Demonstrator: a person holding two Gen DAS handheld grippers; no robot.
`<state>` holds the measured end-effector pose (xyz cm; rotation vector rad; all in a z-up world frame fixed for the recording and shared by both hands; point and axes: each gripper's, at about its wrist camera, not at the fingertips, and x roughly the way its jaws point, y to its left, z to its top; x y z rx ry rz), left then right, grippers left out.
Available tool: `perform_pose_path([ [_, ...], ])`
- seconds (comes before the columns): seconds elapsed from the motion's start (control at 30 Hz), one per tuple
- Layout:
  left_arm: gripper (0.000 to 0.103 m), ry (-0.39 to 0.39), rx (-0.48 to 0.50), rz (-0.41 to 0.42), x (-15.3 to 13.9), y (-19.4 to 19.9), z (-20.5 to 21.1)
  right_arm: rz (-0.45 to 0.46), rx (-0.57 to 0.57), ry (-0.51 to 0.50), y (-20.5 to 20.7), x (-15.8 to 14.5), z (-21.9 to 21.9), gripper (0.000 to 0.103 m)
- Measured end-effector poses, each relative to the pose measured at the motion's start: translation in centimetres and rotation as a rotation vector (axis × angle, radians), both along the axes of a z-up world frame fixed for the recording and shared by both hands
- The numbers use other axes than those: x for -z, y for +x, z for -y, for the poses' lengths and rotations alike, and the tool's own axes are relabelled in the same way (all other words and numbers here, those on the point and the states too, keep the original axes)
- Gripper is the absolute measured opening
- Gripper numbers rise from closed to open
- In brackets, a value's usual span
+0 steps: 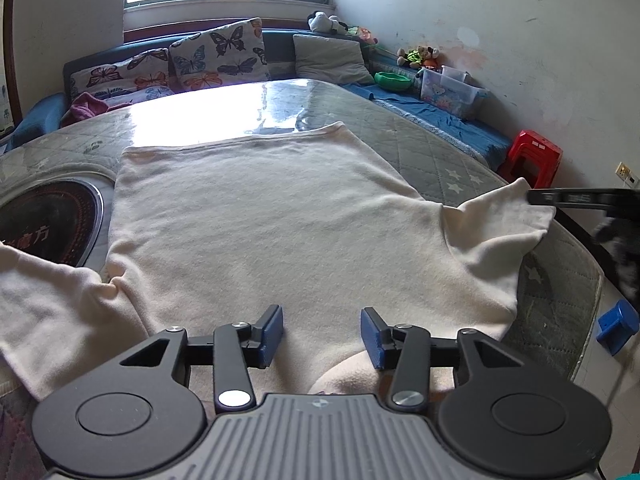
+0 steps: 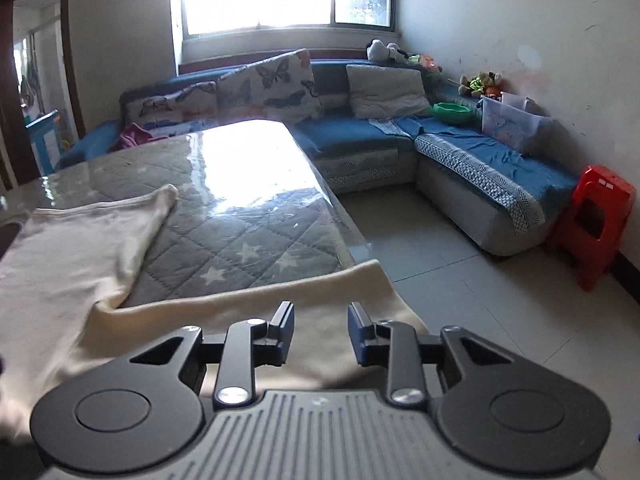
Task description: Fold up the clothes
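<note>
Quilted table (image 1: 420, 148) fills mid-frame | cream shirt (image 1: 260, 220) spread flat, sleeves out | left gripper (image 1: 322, 334) apart, lower centre | right gripper (image 2: 320, 334) apart over sleeve (image 2: 248, 300) | judgement: pinch sleeve edge squarely, keep body unwrinkled.

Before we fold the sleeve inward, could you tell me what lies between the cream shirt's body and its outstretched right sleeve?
Only bare quilted table cover lies between the shirt body and the sleeve, seen in the right wrist view.
</note>
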<state>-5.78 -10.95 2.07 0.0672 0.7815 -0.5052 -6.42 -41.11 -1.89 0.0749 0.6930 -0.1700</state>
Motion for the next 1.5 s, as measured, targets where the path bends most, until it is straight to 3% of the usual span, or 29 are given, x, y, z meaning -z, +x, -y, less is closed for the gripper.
perform_pose_path([
  [0.23,0.050,0.008,-0.001,0.011,0.1,-0.4,0.0,-0.020,0.032,-0.049,3.1,1.8,1.6,0.038],
  [0.47,0.054,0.022,0.000,0.021,0.1,-0.8,0.2,-0.020,0.057,-0.022,5.2,1.7,3.2,0.047],
  [0.57,0.056,0.016,-0.003,0.015,0.0,-0.8,0.2,0.002,0.060,-0.029,4.0,1.1,2.8,0.047],
  [0.77,0.059,0.011,-0.006,0.014,-0.1,-0.8,0.3,0.029,-0.073,-0.012,0.8,0.2,-0.3,0.050],
  [0.83,0.059,0.008,-0.010,0.011,-0.1,-0.8,0.2,0.020,-0.109,0.002,0.6,0.6,-1.3,0.056],
  [1.0,0.059,-0.018,-0.055,0.006,-0.7,-0.8,-1.2,0.004,-0.110,-0.004,1.0,2.0,-2.5,0.059],
  [1.13,0.059,-0.050,-0.142,0.044,-1.7,-0.5,-3.9,0.005,-0.108,0.005,0.8,2.0,-2.8,0.066],
  [1.27,0.057,-0.081,-0.296,0.062,-2.2,0.7,-8.2,0.014,-0.106,-0.001,0.8,2.2,-2.9,0.071],
  [1.3,0.057,-0.086,-0.336,0.067,-2.3,1.0,-9.4,0.016,-0.107,0.003,0.8,2.3,-3.0,0.078],
  [1.5,0.057,-0.046,-0.580,0.051,-1.7,3.3,-15.0,0.025,-0.107,-0.005,1.1,2.6,-3.4,0.091],
])
